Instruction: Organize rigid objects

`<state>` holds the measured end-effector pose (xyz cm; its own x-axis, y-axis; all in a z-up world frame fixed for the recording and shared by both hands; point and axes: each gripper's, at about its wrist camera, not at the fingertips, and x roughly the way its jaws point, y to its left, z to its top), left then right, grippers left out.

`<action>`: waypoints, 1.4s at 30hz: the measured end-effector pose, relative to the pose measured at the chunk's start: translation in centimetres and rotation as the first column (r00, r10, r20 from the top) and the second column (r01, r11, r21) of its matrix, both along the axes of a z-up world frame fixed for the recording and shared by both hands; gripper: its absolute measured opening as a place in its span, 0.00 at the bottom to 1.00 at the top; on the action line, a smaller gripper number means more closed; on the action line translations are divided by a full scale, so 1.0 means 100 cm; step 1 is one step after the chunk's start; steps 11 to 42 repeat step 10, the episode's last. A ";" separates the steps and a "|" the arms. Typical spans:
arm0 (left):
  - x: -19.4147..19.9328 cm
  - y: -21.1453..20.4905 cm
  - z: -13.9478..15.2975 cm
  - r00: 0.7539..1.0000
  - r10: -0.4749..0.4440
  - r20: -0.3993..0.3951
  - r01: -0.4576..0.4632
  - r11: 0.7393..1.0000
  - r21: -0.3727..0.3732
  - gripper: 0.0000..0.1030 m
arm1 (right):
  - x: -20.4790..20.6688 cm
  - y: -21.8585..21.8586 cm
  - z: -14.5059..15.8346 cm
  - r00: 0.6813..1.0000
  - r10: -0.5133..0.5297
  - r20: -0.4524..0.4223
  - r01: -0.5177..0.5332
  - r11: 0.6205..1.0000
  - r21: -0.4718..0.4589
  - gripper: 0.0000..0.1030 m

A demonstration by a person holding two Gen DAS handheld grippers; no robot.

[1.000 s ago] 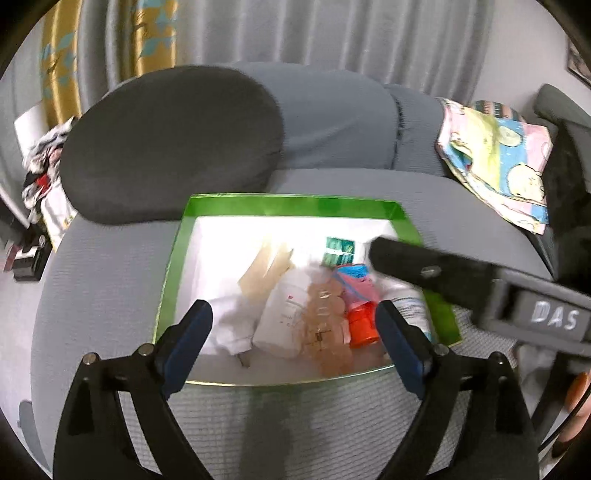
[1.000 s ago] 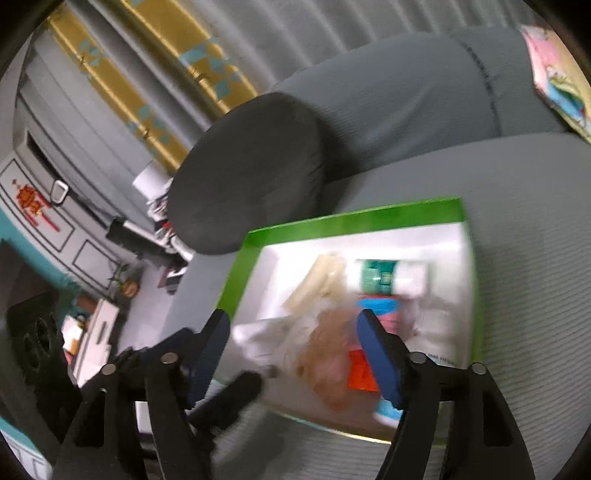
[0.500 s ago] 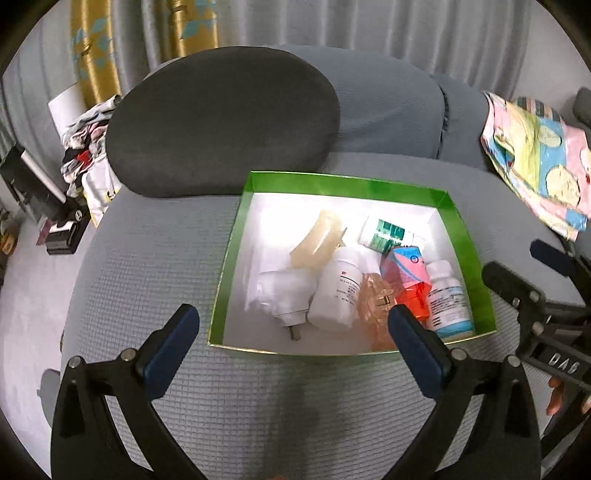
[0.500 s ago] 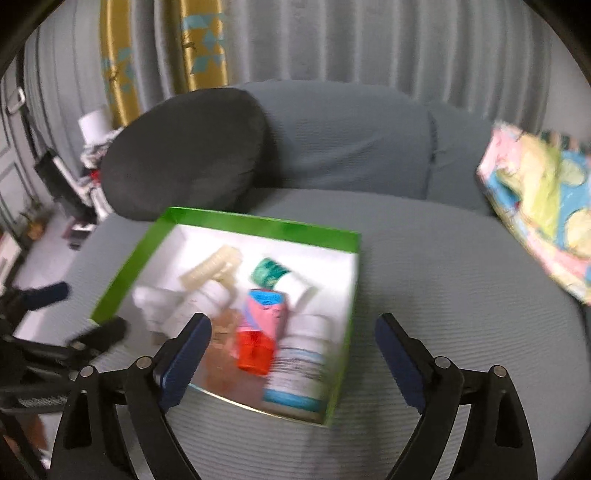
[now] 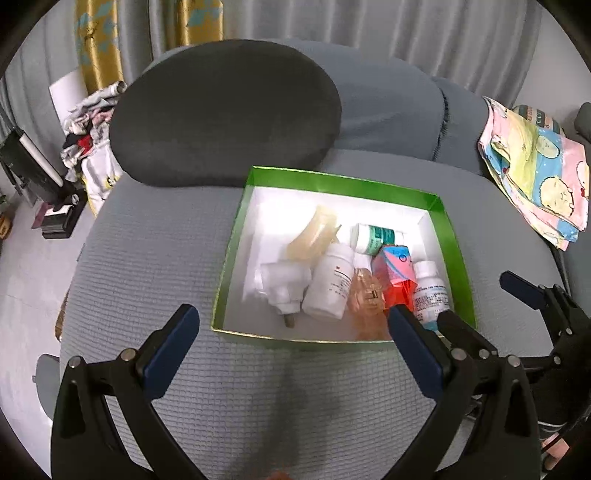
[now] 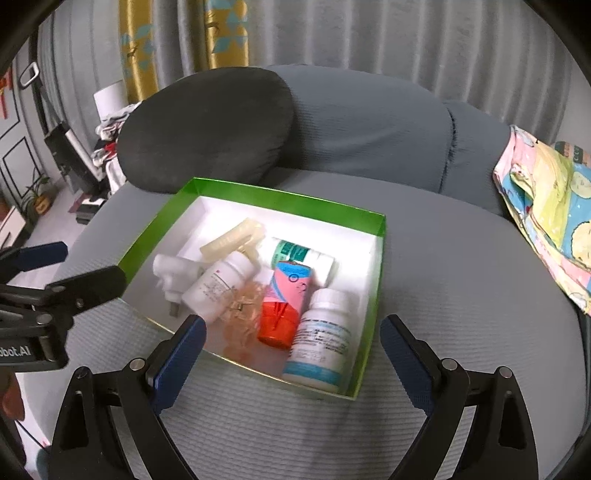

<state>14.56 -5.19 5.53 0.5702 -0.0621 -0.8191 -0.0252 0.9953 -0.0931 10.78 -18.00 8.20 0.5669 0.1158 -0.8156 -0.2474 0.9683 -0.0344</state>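
Now that both grippers, left (image 5: 291, 328) and right (image 6: 291, 341), have pulled back agape (empty), the green box (image 6: 258, 194) looks fully packed.

A home living room, by the look of the grey sofa (image 5: 229, 387) with a dark round cushion (image 5: 225, 114) against its backrest. Pleated grey curtains (image 6: 369, 37) with a gold patterned panel (image 6: 225, 29) behind, a cartoon-print cloth (image 5: 535, 166) draped at the sofa's far end. Crumpled clothes (image 5: 88, 122) heaped beside the armrest, tiled floor (image 5: 26, 277) below.
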 end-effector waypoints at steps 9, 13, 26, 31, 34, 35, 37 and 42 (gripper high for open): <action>0.002 0.006 -0.003 0.999 0.035 -0.005 -0.035 0.999 0.010 0.99 | 0.002 0.002 -0.005 1.000 -0.002 -0.014 0.002 1.000 0.004 0.93; 0.003 0.008 -0.003 0.999 0.036 -0.005 -0.036 0.999 0.006 0.99 | 0.002 0.002 -0.005 1.000 -0.003 -0.014 0.003 1.000 0.006 0.93; 0.003 0.008 -0.003 0.999 0.036 -0.005 -0.036 0.999 0.006 0.99 | 0.002 0.002 -0.005 1.000 -0.003 -0.014 0.003 1.000 0.006 0.93; 0.003 0.008 -0.003 0.999 0.036 -0.005 -0.036 0.999 0.006 0.99 | 0.002 0.002 -0.005 1.000 -0.003 -0.014 0.003 1.000 0.006 0.93; 0.003 0.008 -0.003 0.999 0.036 -0.005 -0.036 0.999 0.006 0.99 | 0.002 0.002 -0.005 1.000 -0.003 -0.014 0.003 1.000 0.006 0.93; 0.003 0.008 -0.003 0.999 0.036 -0.005 -0.036 0.999 0.006 0.99 | 0.002 0.002 -0.005 1.000 -0.003 -0.014 0.003 1.000 0.006 0.93; 0.003 0.008 -0.003 0.999 0.036 -0.005 -0.036 0.999 0.006 0.99 | 0.002 0.002 -0.005 1.000 -0.003 -0.014 0.003 1.000 0.006 0.93; 0.003 0.008 -0.003 0.999 0.036 -0.005 -0.036 0.999 0.006 0.99 | 0.002 0.002 -0.005 1.000 -0.003 -0.014 0.003 1.000 0.006 0.93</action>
